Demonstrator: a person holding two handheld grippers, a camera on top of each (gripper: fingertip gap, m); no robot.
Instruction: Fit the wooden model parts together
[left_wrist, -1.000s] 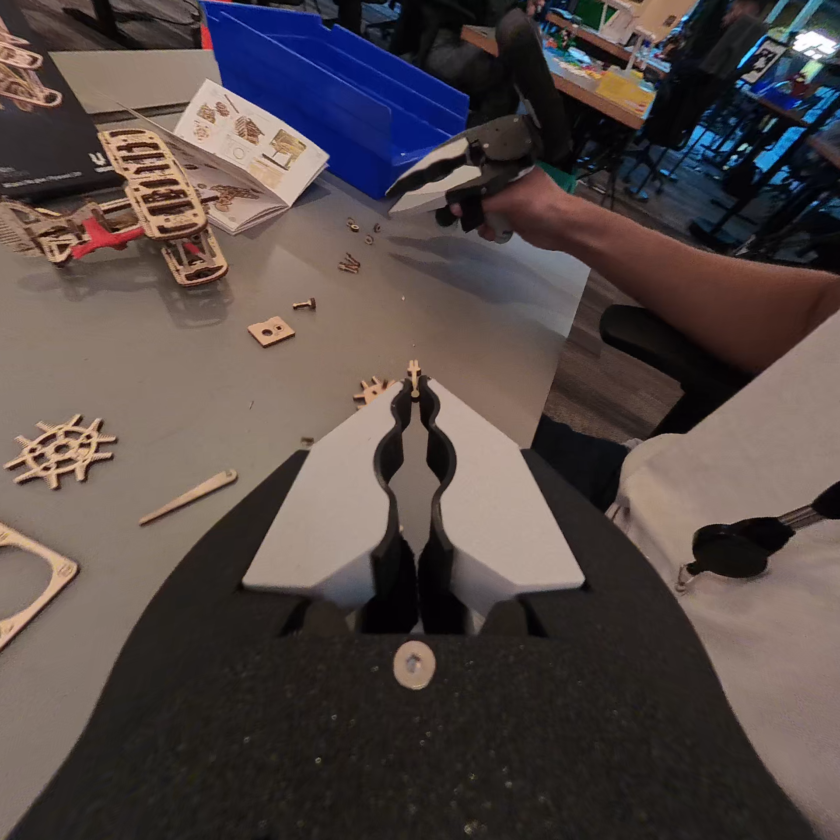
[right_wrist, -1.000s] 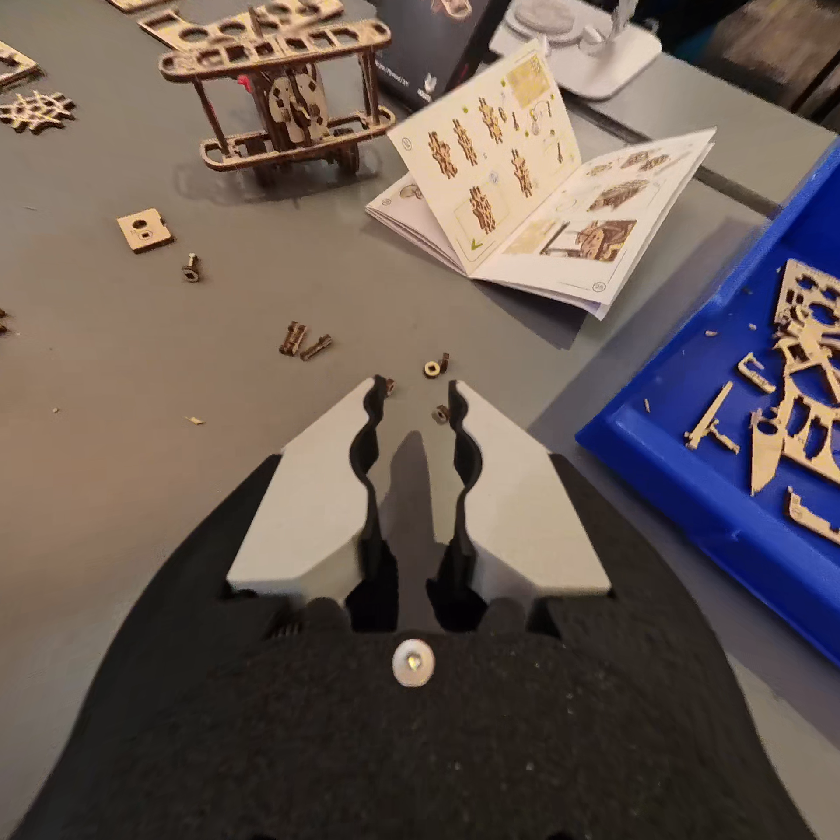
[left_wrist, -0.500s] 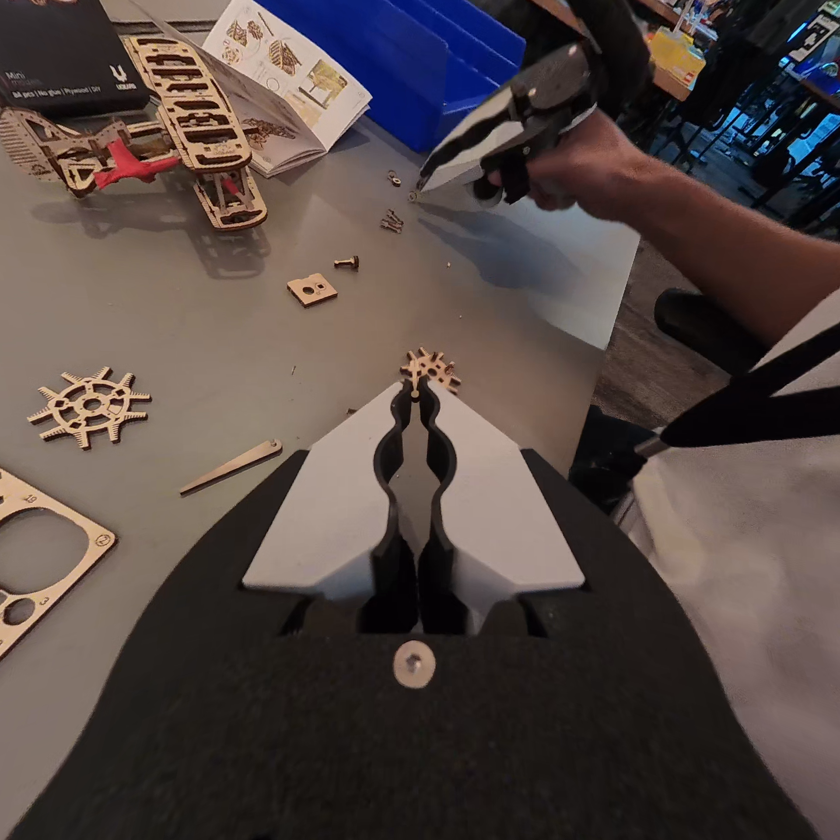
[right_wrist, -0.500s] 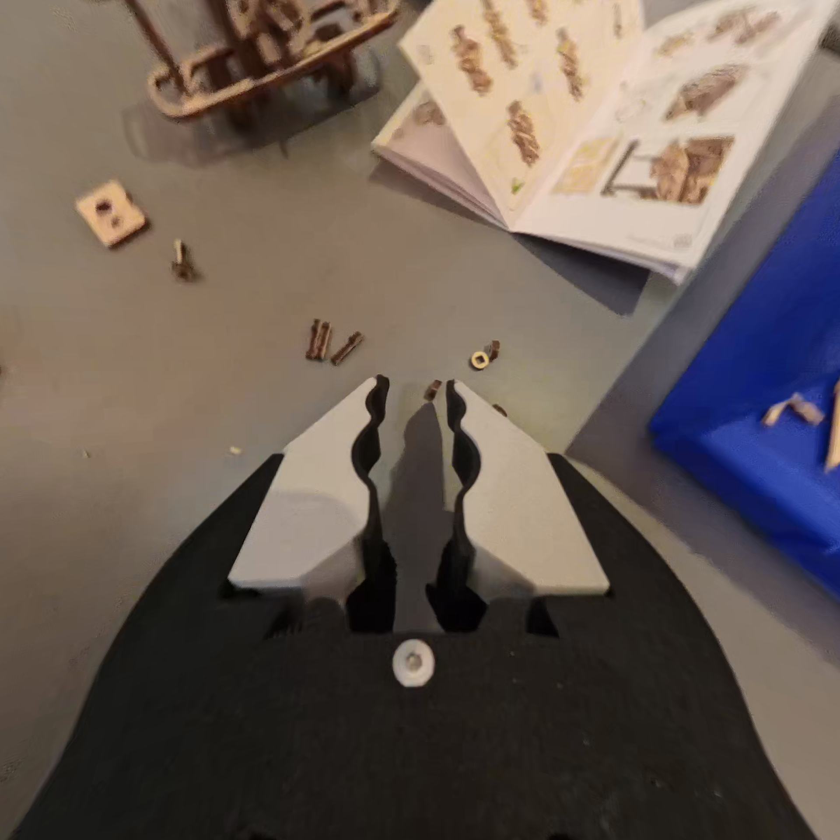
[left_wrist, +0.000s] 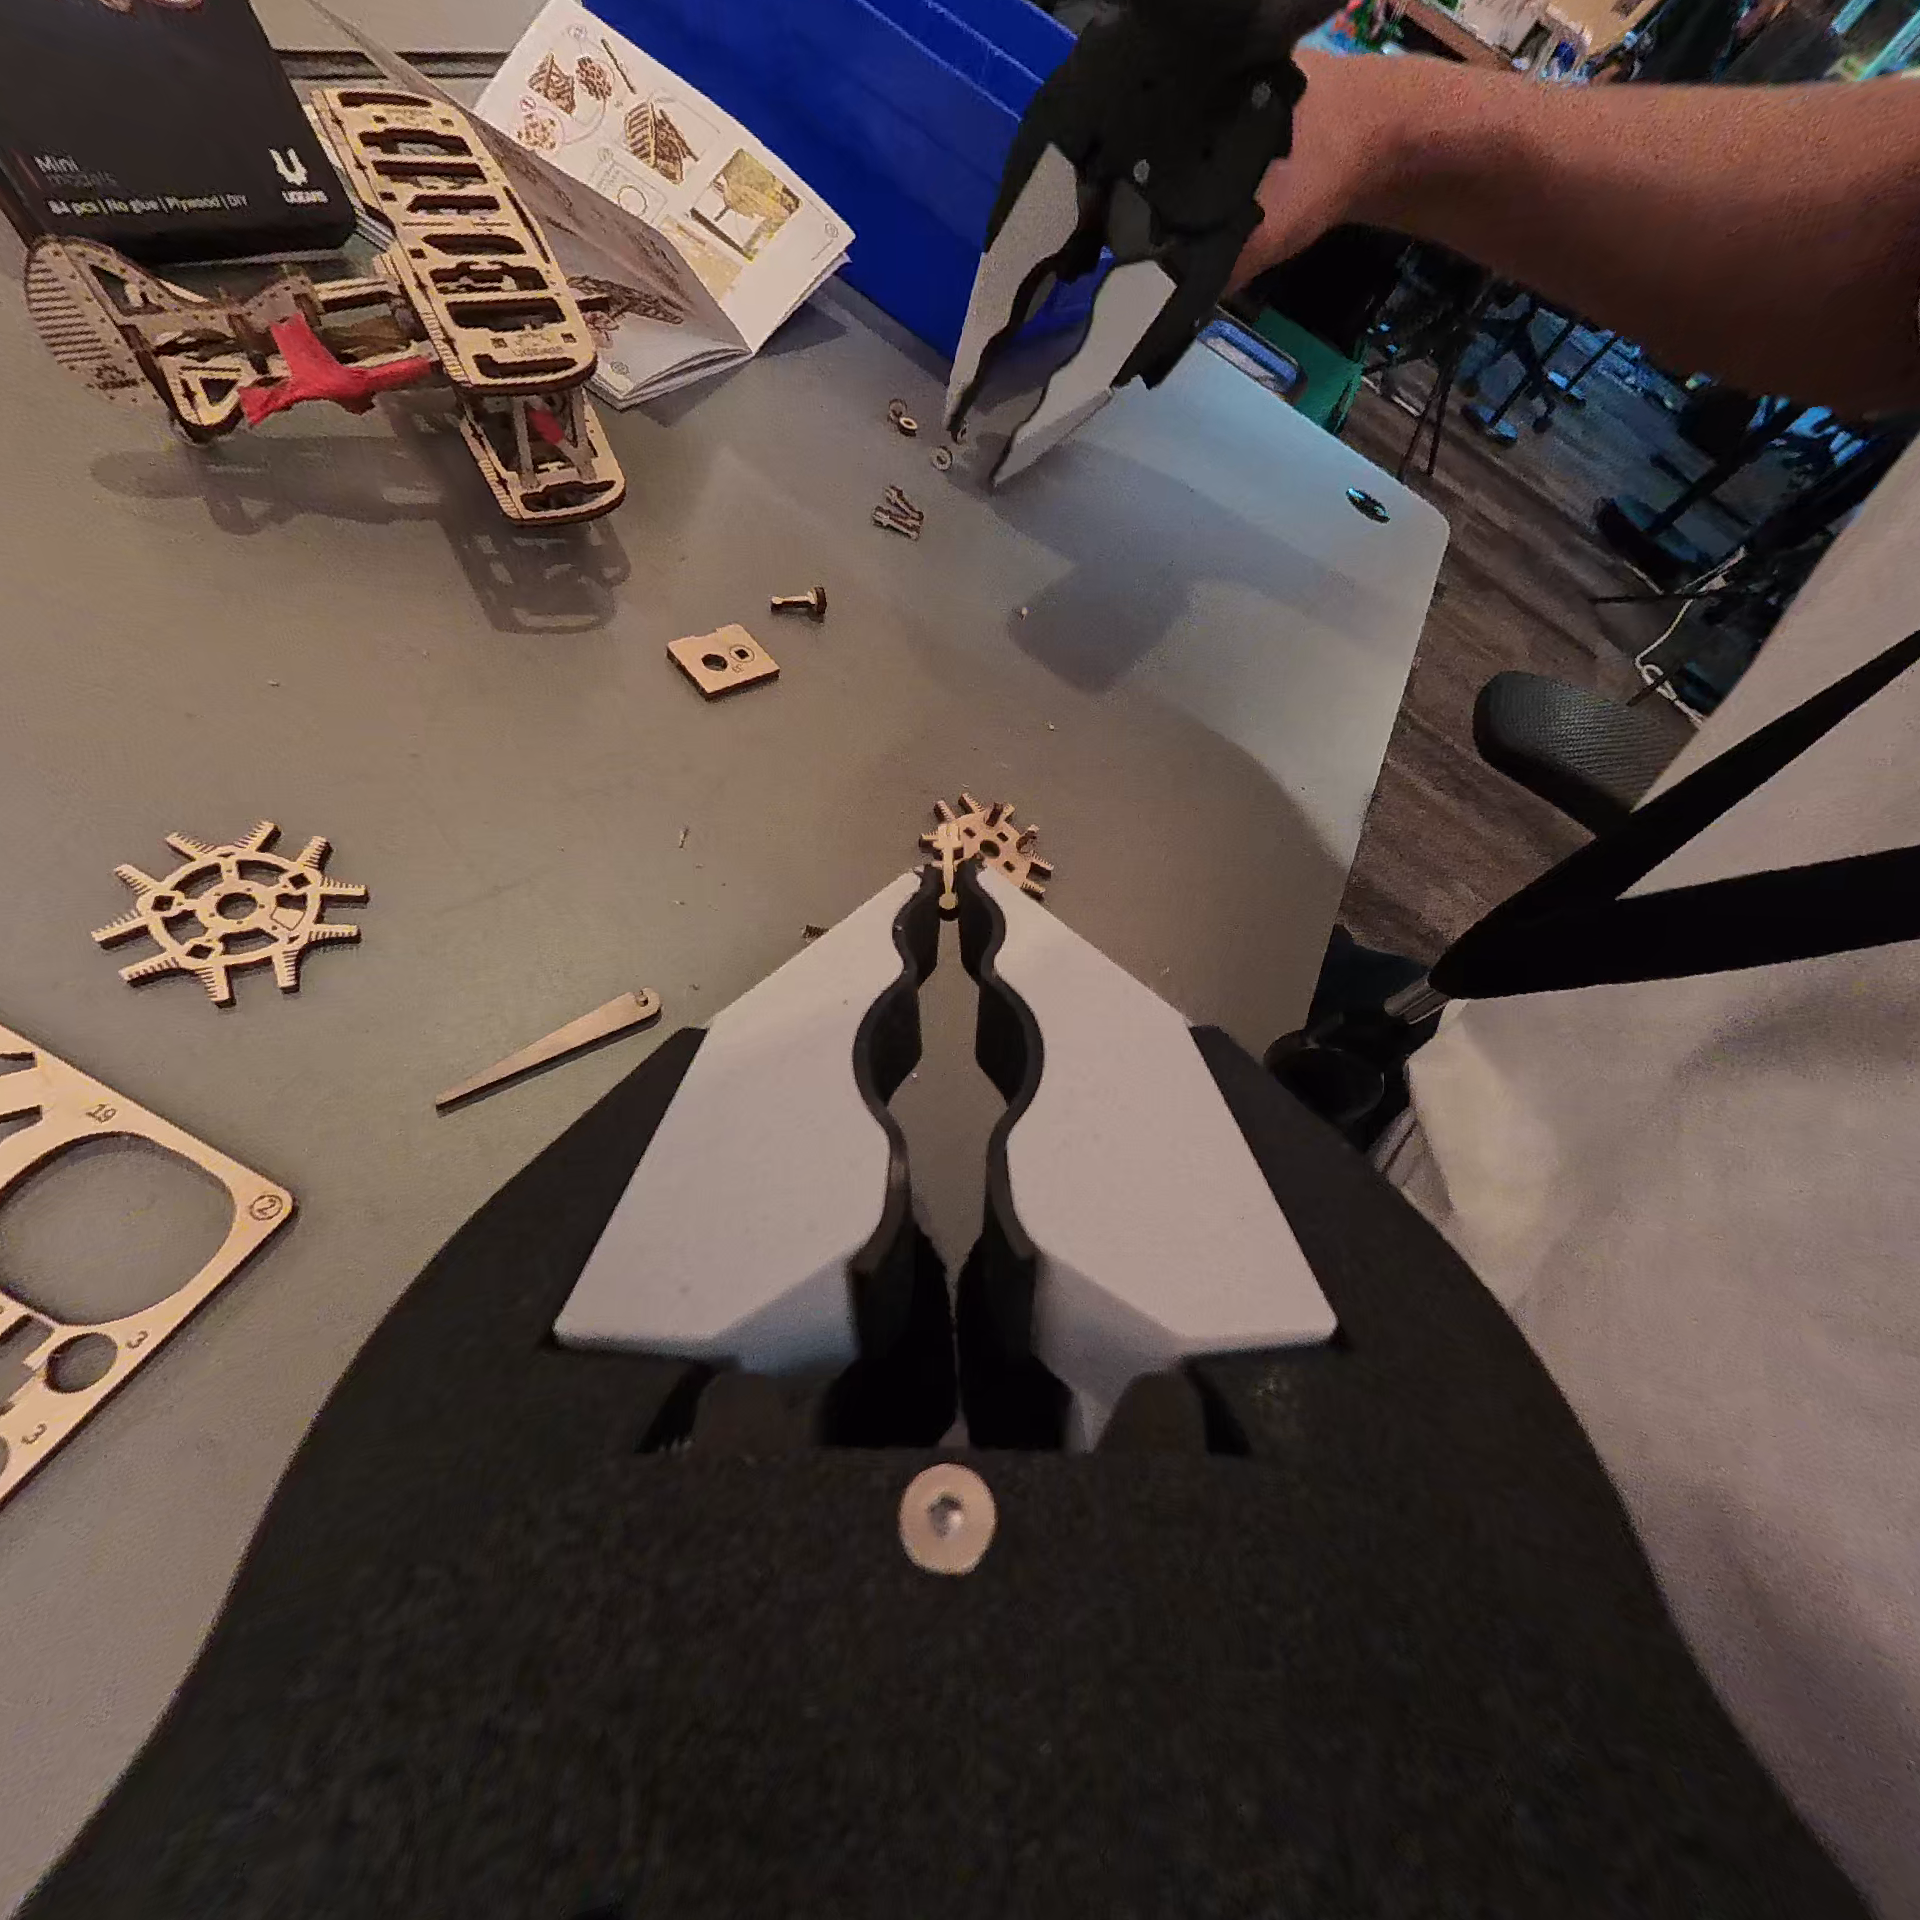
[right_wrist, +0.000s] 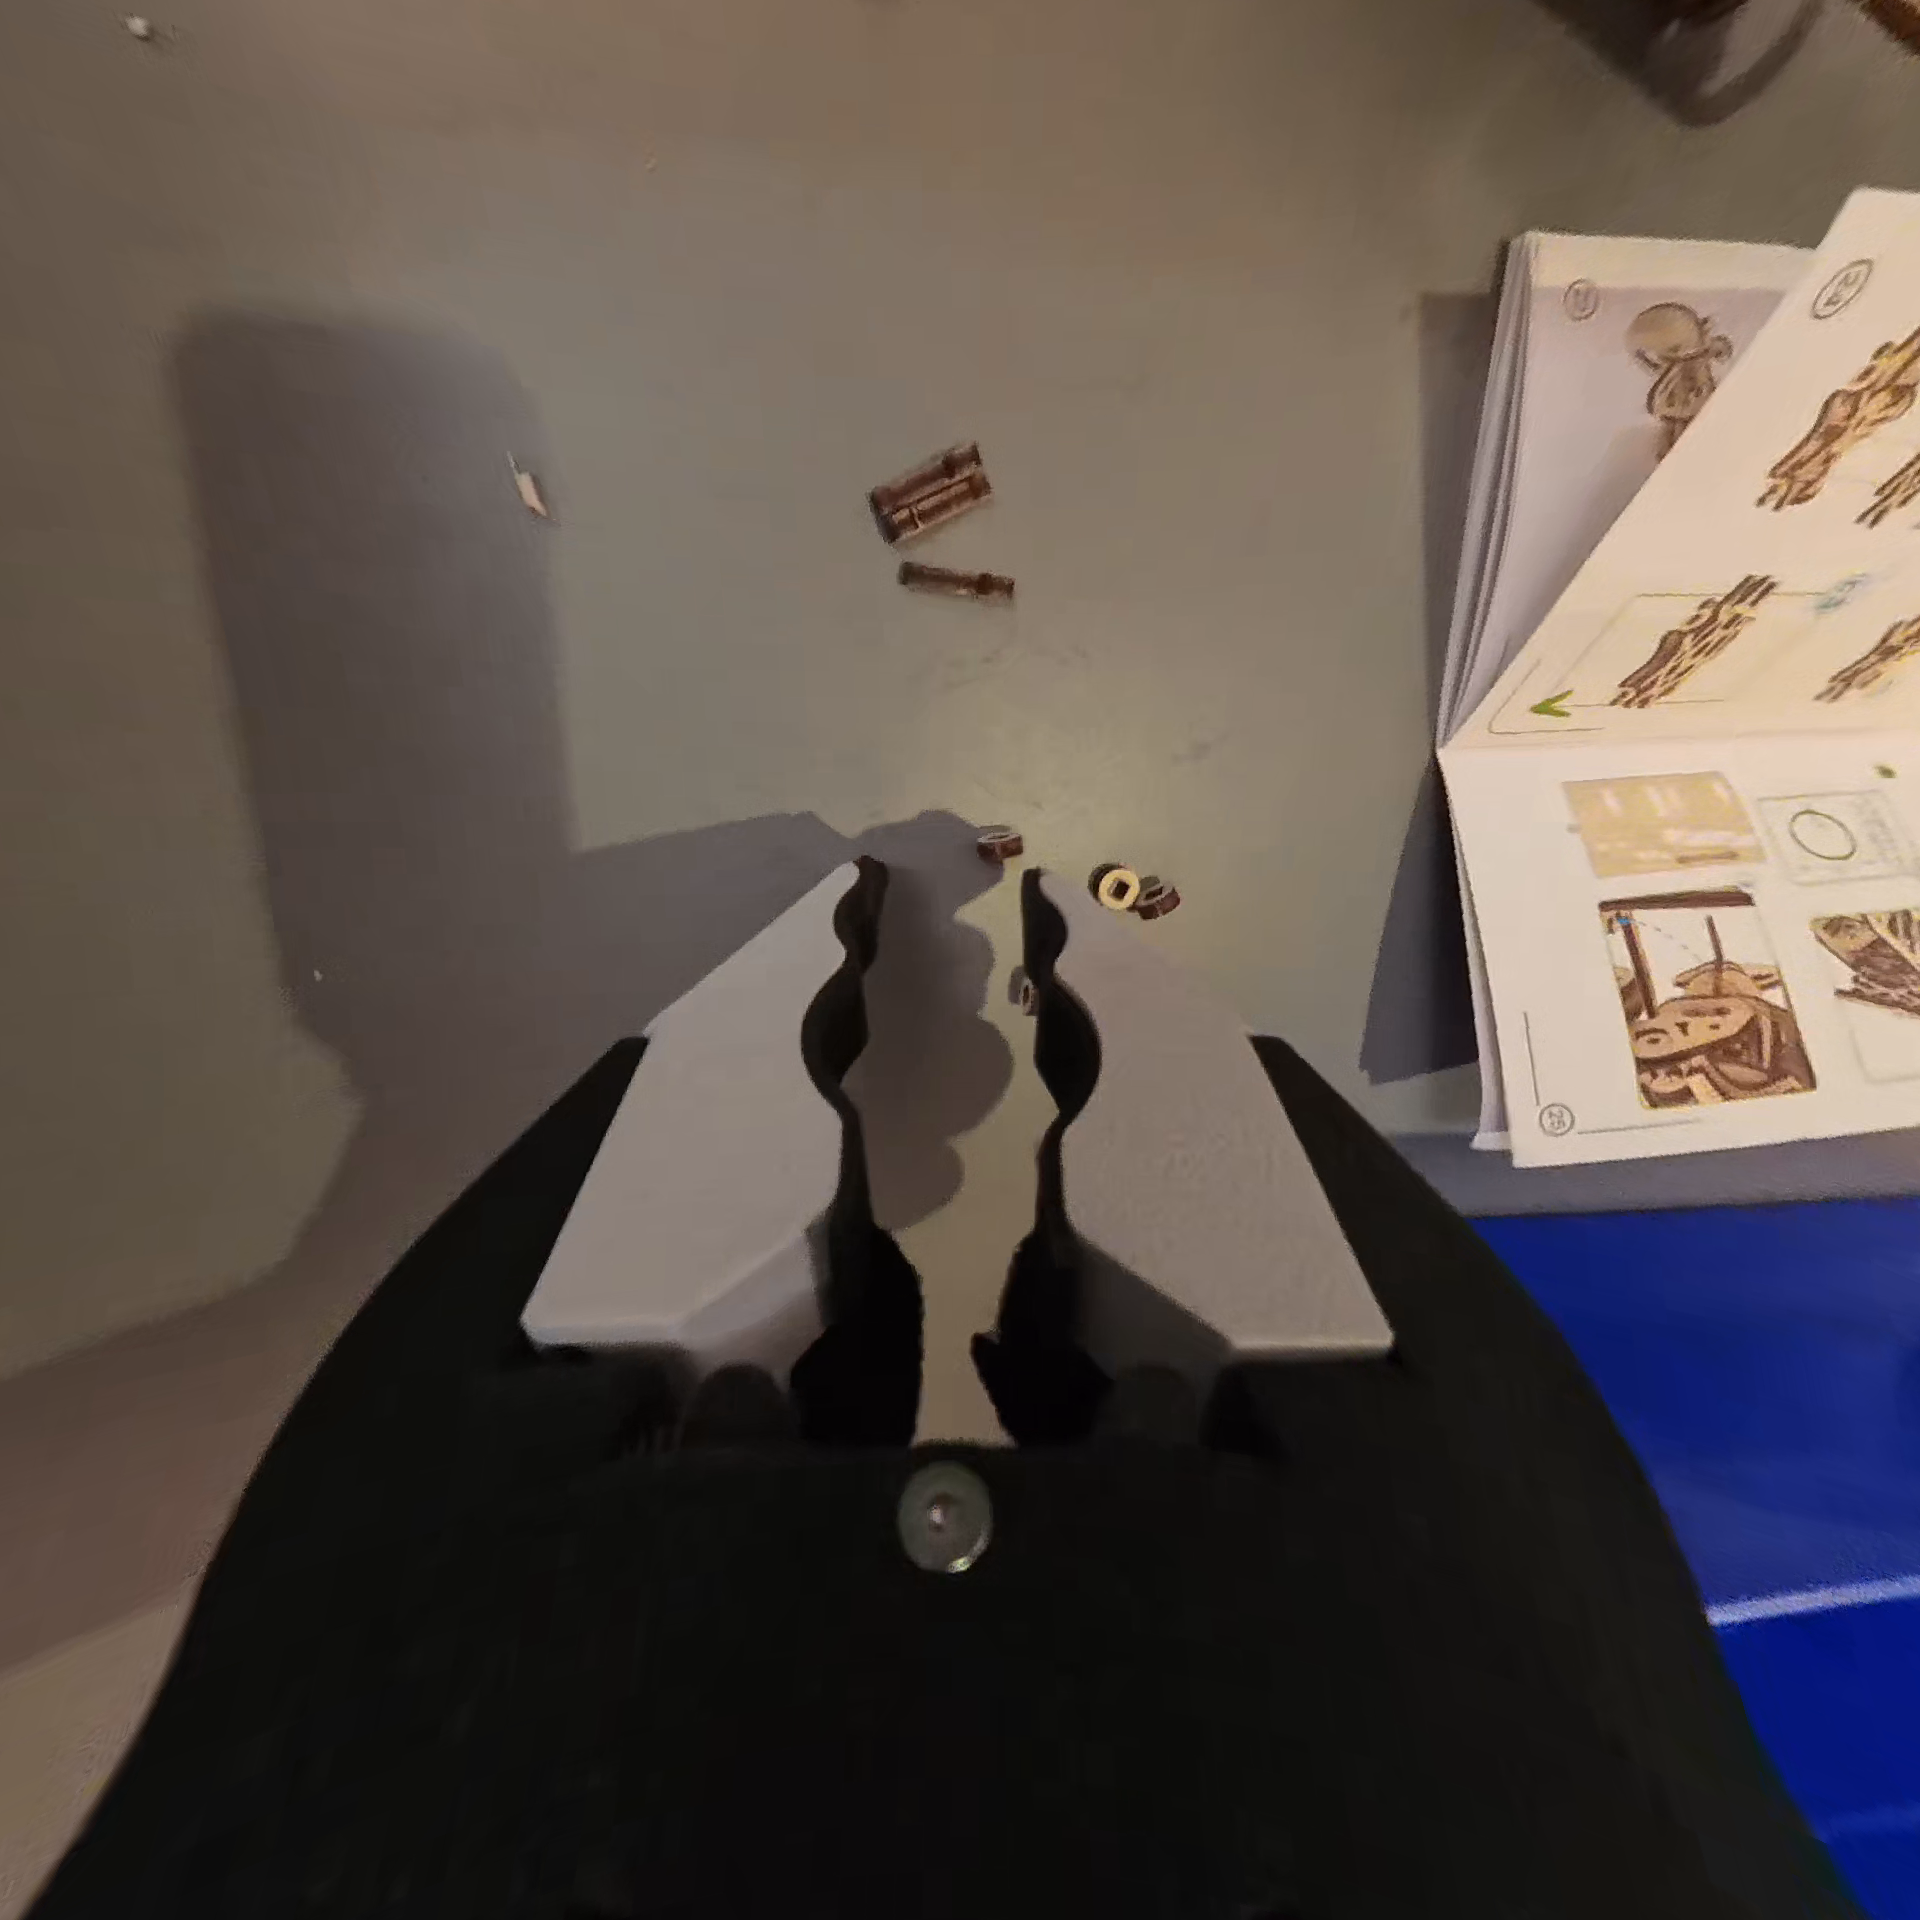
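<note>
My left gripper (left_wrist: 948, 891) is shut on a tiny wooden pin (left_wrist: 949, 858), held just above a small spiked wooden gear (left_wrist: 987, 842) on the grey table (left_wrist: 520, 748). My right gripper (right_wrist: 943, 883) is open and empty, pointing steeply down with its tips close to the table. Small wooden ring washers lie at its tips: one (right_wrist: 1001, 844) just ahead, one (right_wrist: 1118, 885) to the right, one (right_wrist: 1027, 992) by the right finger. It also shows in the left wrist view (left_wrist: 971, 442), tips next to the washers (left_wrist: 943, 457). Small wooden pegs (right_wrist: 930, 506) lie farther ahead.
A wooden biplane model (left_wrist: 343, 312) stands at the far left. An open instruction booklet (right_wrist: 1683, 727), a blue bin (right_wrist: 1714, 1455) and a black box (left_wrist: 156, 114) sit behind. A spoked wooden wheel (left_wrist: 231, 909), a square plate (left_wrist: 722, 660), a tapered stick (left_wrist: 545, 1049) and a cut-out sheet (left_wrist: 114, 1236) lie on the table. Across from one pair of fingers to the other is roughly 30 centimeters.
My right gripper has tipped downward and dropped close to the table over the small washers. My left gripper has shifted so the pin sits over the small gear; it stays shut.
</note>
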